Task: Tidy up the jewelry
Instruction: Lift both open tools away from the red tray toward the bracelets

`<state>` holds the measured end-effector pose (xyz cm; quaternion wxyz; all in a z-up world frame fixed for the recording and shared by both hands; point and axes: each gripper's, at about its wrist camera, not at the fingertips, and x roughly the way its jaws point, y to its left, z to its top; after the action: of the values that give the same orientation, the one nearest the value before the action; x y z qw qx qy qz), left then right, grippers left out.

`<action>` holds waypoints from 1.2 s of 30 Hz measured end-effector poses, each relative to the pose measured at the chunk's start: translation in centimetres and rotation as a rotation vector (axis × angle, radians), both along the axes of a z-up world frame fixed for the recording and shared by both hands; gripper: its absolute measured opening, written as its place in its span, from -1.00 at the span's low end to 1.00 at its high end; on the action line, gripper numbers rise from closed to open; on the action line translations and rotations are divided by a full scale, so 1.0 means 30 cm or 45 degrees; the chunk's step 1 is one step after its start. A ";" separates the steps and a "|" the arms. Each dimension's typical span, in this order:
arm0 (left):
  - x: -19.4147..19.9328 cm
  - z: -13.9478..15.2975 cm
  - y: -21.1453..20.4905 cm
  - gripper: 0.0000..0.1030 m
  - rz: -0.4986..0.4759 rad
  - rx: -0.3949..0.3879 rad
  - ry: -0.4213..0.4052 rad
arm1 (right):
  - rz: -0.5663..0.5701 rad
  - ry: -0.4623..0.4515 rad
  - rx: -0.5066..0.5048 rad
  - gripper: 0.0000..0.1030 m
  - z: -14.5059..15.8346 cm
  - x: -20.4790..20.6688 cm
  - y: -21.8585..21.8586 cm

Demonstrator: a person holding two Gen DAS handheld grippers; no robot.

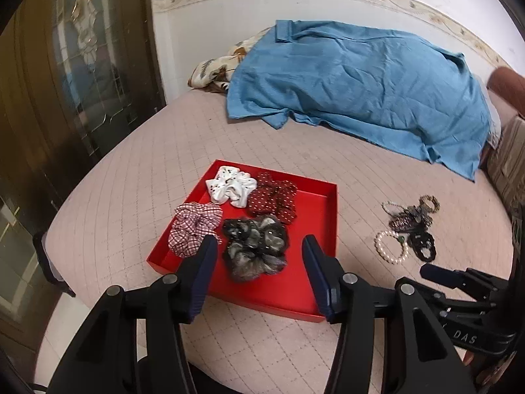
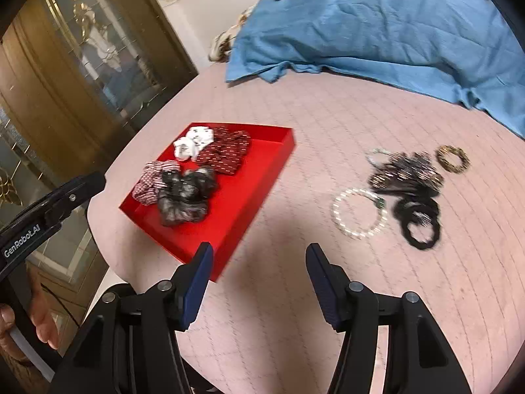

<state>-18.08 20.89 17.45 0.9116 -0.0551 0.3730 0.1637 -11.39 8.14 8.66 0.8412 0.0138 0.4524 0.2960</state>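
Note:
A red tray (image 1: 315, 216) (image 2: 262, 170) lies on the pink quilted bed and holds several scrunchies: white (image 1: 229, 185), dark red dotted (image 1: 274, 202), red checked (image 1: 193, 226) and grey-black (image 1: 256, 246) (image 2: 185, 197). To its right on the bed lies a pile of jewelry: a pearl bracelet (image 1: 390, 246) (image 2: 357, 211), dark beaded pieces (image 1: 410, 223) (image 2: 403, 172), black hair ties (image 2: 420, 220) and a gold-brown bracelet (image 2: 452, 159). My left gripper (image 1: 261, 246) is open and empty over the tray's near side. My right gripper (image 2: 259, 252) is open and empty above the bed, between tray and jewelry.
A blue sheet (image 1: 354, 88) (image 2: 377, 23) covers a heap at the back of the bed. A dark glass-panelled door (image 1: 72, 65) (image 2: 82, 65) stands left. The bed's left edge (image 2: 108, 197) drops off beside the tray. A cushion (image 1: 508, 164) lies at the right.

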 end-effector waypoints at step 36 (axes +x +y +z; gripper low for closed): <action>0.189 -0.148 -0.311 0.16 -0.296 -0.056 0.170 | -0.450 0.076 0.015 0.33 -0.137 0.067 -0.600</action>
<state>-12.41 11.55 13.02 0.8961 -0.0204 0.4402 0.0522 -9.39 -9.85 4.55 0.8662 0.1070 0.4659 0.1456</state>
